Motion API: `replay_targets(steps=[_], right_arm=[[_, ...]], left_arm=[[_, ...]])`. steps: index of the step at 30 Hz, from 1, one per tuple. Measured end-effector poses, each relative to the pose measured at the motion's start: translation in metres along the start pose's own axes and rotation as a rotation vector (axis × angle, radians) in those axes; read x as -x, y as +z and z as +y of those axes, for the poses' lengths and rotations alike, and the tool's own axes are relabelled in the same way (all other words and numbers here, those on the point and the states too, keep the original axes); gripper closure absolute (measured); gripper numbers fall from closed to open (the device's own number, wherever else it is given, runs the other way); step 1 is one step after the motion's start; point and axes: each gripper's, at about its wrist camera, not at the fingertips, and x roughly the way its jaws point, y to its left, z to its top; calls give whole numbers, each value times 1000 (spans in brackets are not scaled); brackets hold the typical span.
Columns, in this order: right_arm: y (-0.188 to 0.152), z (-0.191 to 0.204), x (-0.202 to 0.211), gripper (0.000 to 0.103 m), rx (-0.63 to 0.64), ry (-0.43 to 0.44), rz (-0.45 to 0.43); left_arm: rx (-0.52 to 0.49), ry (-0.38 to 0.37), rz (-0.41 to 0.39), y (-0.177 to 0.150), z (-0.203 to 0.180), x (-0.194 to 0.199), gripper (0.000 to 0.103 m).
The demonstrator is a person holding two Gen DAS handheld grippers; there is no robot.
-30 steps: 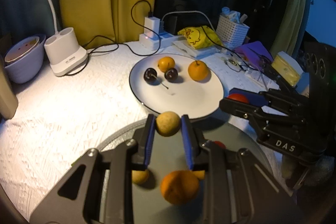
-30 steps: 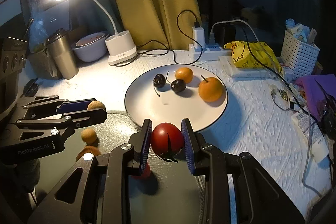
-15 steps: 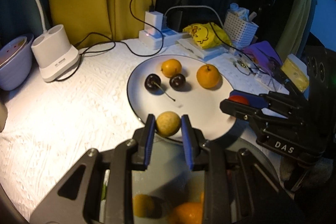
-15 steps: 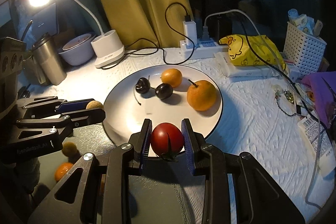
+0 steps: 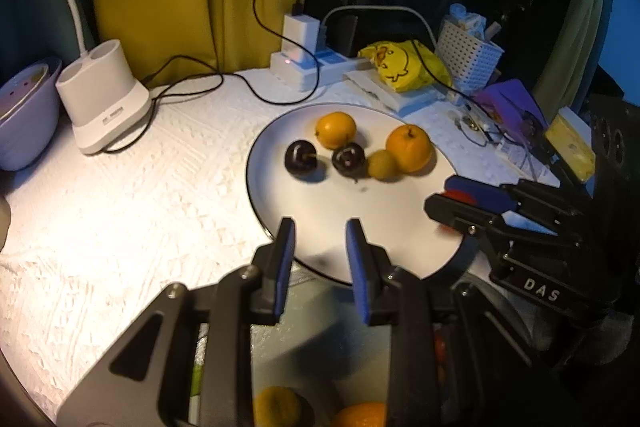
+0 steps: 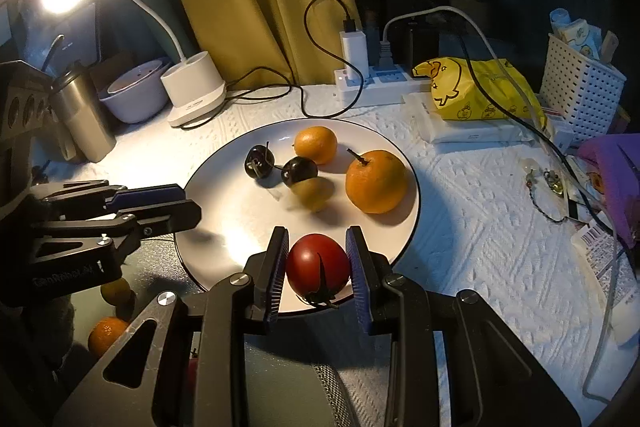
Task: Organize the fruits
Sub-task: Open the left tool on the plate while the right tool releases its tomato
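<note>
Fingers (image 5: 285, 259) of your left gripper (image 5: 318, 231) have just been opening and now stand apart with nothing between them. They hover over the near rim of the white plate (image 5: 400, 255). The small yellow-brown fruit (image 5: 383, 164) they carried half a second ago has left them. It now lies mid-plate, touching the stemmed orange (image 5: 409, 147) and just beside the nearer of the two dark cherries (image 5: 348, 158). Its outline is smeared, so you should judge it as possibly not yet at rest. A smaller orange fruit (image 5: 335, 129) sits toward the plate's far rim.

Your right gripper (image 6: 318, 233) is closed on a red cherry tomato (image 6: 318, 263), its blue pads pressing both flanks. The tomato hangs over the plate's near rim, as it did before, and is not yet set down.

The plate stands between the table's middle and its near edge. The grey round tray (image 5: 320, 327) lies nearer that edge, partly beneath both grippers. It holds at least two more orange fruits (image 6: 108, 335).

One transfer is therefore complete. Releasing the tomato looks like the next step. Aim for bare plate, since the released fruit shows that round pieces roll. Several tray fruits remain to be moved.
</note>
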Motion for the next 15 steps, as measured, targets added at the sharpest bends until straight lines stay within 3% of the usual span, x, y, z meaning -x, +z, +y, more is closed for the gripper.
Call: replay_targets(steps=[4, 15], right_arm=[[2, -1, 7, 57, -13, -17, -14], [-2, 17, 32, 56, -1, -25, -37]], left_arm=[[0, -3, -15, -2, -1, 10, 75], [4, -5, -51, -14, -2, 41, 74]])
